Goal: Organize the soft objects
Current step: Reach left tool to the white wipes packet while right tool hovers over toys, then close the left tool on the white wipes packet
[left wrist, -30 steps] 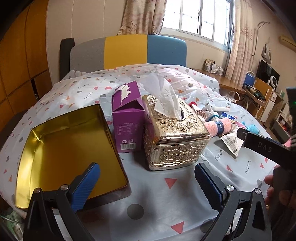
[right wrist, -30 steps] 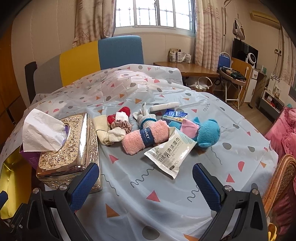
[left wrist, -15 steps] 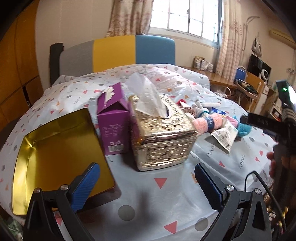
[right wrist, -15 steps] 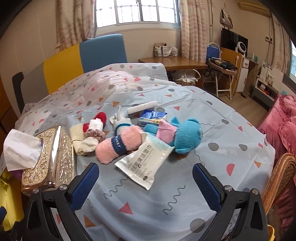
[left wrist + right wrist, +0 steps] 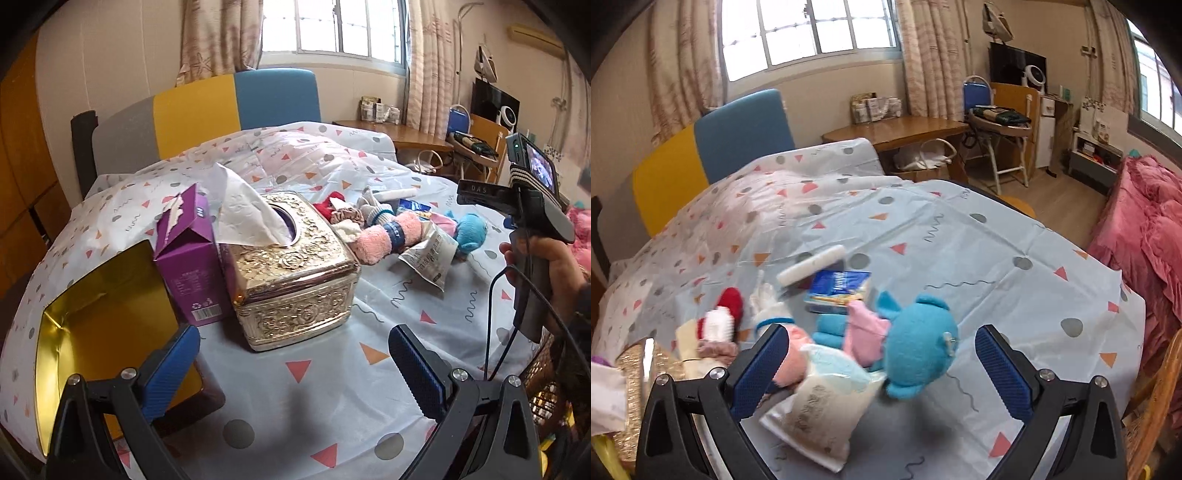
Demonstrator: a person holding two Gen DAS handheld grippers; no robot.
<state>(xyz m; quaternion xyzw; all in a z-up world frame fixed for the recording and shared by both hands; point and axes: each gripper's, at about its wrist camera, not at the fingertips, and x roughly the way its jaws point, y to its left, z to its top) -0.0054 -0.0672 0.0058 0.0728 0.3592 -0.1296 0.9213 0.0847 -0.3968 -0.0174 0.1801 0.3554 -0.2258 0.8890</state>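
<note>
Your right tongs [image 5: 879, 363] are spread wide and hold nothing; in the right wrist view the blue plush toy [image 5: 918, 356] sits low in the centre between the two blue pads, over the desk [image 5: 960, 240] with its patterned cover. A white wipes packet [image 5: 820, 410] lies lower left of the toy, partly under it. The pink rolled towel [image 5: 792, 363] is half hidden behind the left pad. Further up sit a blue packet [image 5: 840, 286] and a white tube [image 5: 812, 266]; red and white socks [image 5: 722, 319] lie at mid left.

Your left tongs [image 5: 293, 363] are also spread and empty, at the bottom of the left wrist view. Just above them stands the gold tissue box [image 5: 295, 273] with a tissue sticking out, touching the purple carton [image 5: 188, 258] on its left. The open gold tin [image 5: 99, 314] lies at lower left. The soft things cluster at mid right, behind the tissue box. Your right hand [image 5: 546, 269] grips its handle at the right edge.
</note>
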